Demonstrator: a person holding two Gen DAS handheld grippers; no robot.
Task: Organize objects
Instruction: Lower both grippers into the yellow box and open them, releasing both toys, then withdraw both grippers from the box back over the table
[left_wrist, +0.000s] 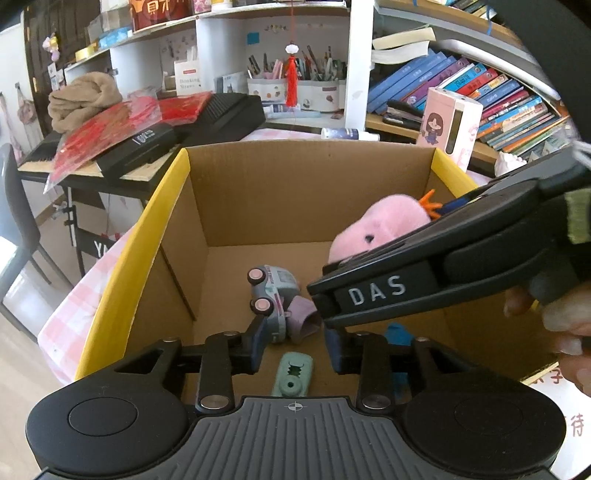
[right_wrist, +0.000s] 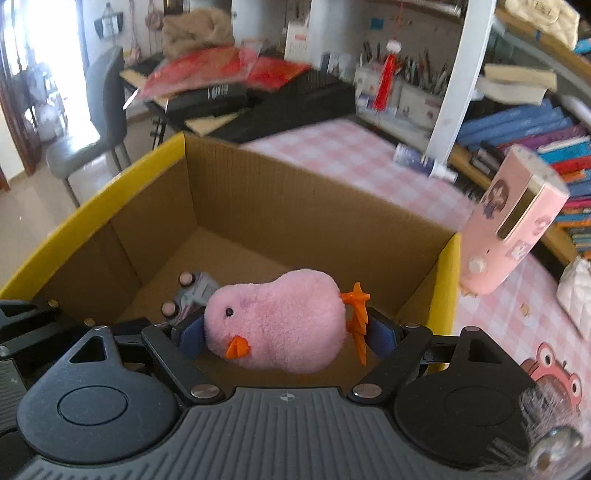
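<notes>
A cardboard box with yellow flaps stands on a pink checked table. My right gripper is shut on a pink plush chick with orange beak and feet and holds it over the box. In the left wrist view the chick shows at the box's right, partly hidden by the right gripper's black body. My left gripper is open and empty above the box's near side. On the box floor lie a toy car on its side, a purple piece, a green stapler-like item and something blue.
A pink carton with a cartoon girl stands right of the box. Shelves with books and pen cups lie behind. A keyboard stand with red packets and a chair stand at left.
</notes>
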